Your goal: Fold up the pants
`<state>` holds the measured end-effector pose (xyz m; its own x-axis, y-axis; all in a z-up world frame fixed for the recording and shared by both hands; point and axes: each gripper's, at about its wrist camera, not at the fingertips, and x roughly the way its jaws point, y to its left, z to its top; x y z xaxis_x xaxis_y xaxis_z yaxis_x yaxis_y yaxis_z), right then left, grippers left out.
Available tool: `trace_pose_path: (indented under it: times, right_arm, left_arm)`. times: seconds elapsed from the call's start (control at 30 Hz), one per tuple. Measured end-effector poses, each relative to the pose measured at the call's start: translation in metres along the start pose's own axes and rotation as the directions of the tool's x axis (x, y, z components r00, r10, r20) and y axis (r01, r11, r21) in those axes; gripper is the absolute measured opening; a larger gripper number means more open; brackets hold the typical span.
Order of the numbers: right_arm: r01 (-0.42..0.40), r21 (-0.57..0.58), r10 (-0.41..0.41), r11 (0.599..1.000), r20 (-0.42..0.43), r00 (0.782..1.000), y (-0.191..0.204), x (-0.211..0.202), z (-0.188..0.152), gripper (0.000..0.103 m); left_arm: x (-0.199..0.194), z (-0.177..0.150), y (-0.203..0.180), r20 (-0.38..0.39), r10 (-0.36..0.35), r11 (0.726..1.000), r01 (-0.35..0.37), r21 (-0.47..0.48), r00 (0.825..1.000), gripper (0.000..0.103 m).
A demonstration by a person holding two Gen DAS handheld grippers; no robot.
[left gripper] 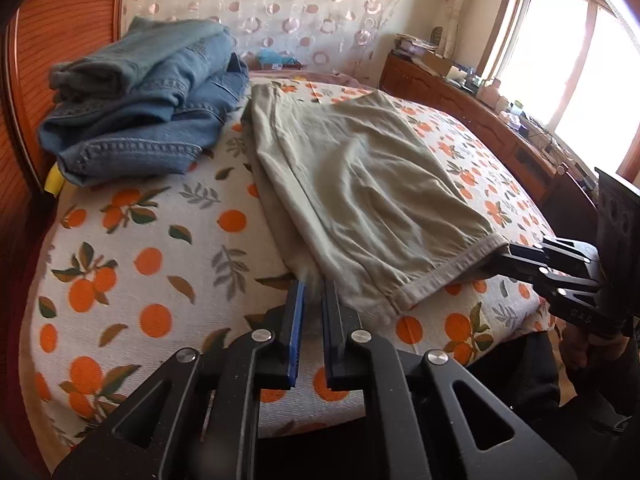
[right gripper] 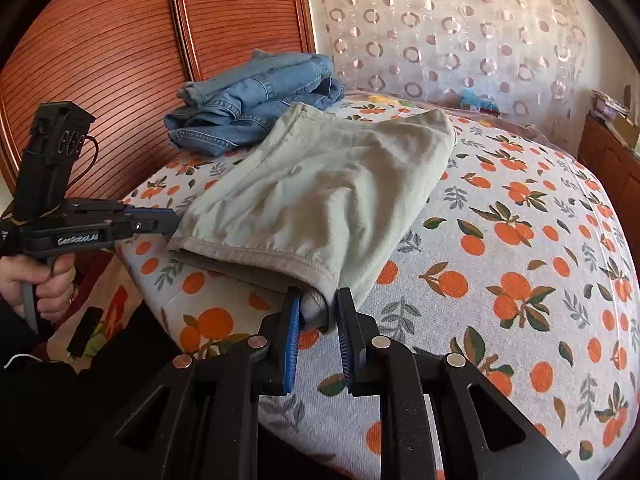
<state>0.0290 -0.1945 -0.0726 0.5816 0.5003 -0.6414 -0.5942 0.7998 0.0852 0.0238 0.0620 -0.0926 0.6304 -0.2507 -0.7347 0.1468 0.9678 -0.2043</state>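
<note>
The pants point(left gripper: 360, 184) are a pale sandy colour, and look a bit greenish in the right view. The jeans point(left gripper: 144, 96) are blue, some parts lighter, with light stitching on the hems. The sheet point(left gripper: 132, 264) is white with orange fruits, green and brown leaves and grey sprigs. The curtain point(left gripper: 280, 12) is cream with pink rings all over. The headboard point(right gripper: 100, 60) is reddish-brown wood with thin dark stripes. The cabinet point(left gripper: 452, 100) is brown too. The left gripper point(left gripper: 312, 300) and right gripper point(right gripper: 318, 308) are black with blue pads. A yellow bit point(left gripper: 54, 178) peeks from under the jeans.
</note>
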Motion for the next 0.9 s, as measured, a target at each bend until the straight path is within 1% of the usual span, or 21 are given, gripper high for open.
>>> trace_pose_path:
  times: [0.17,0.27,0.4,0.6,0.73,0.83,0.9]
  right_arm:
    - [0.002,-0.002,-0.002,1.0,0.015,1.0,0.001,-0.011,-0.002,0.018]
    - [0.005,0.002,-0.005,1.0,0.013,1.0,0.0,-0.012,-0.003,0.018]
    - [0.017,0.006,-0.017,1.0,0.018,1.0,-0.001,-0.015,-0.004,0.018]
    - [0.044,0.023,-0.045,0.999,0.038,0.998,-0.006,-0.022,-0.003,0.019]
    - [0.045,0.027,-0.046,0.999,0.057,0.997,-0.006,-0.029,-0.002,0.021]
    - [0.055,0.03,-0.056,0.998,0.06,0.997,-0.007,-0.031,-0.003,0.022]
    - [0.06,0.032,-0.061,0.998,0.055,0.997,-0.008,-0.029,-0.004,0.022]
  left_arm:
    - [-0.001,0.001,0.002,-0.002,-0.014,1.0,0.014,-0.022,1.0,0.014]
    - [0.002,-0.001,-0.001,-0.014,-0.039,0.999,0.038,-0.029,0.999,0.018]
    - [-0.001,-0.002,-0.007,-0.01,-0.065,0.998,0.065,-0.02,0.998,0.024]
    - [0.002,-0.004,-0.016,-0.025,-0.076,0.997,0.076,-0.003,0.997,0.025]
    - [0.005,-0.008,-0.024,-0.034,-0.087,0.996,0.087,0.013,0.996,0.025]
    - [0.012,-0.009,-0.027,-0.054,-0.074,0.997,0.076,0.022,0.996,0.025]
    - [0.013,-0.01,-0.026,-0.05,-0.077,0.997,0.078,0.019,0.996,0.025]
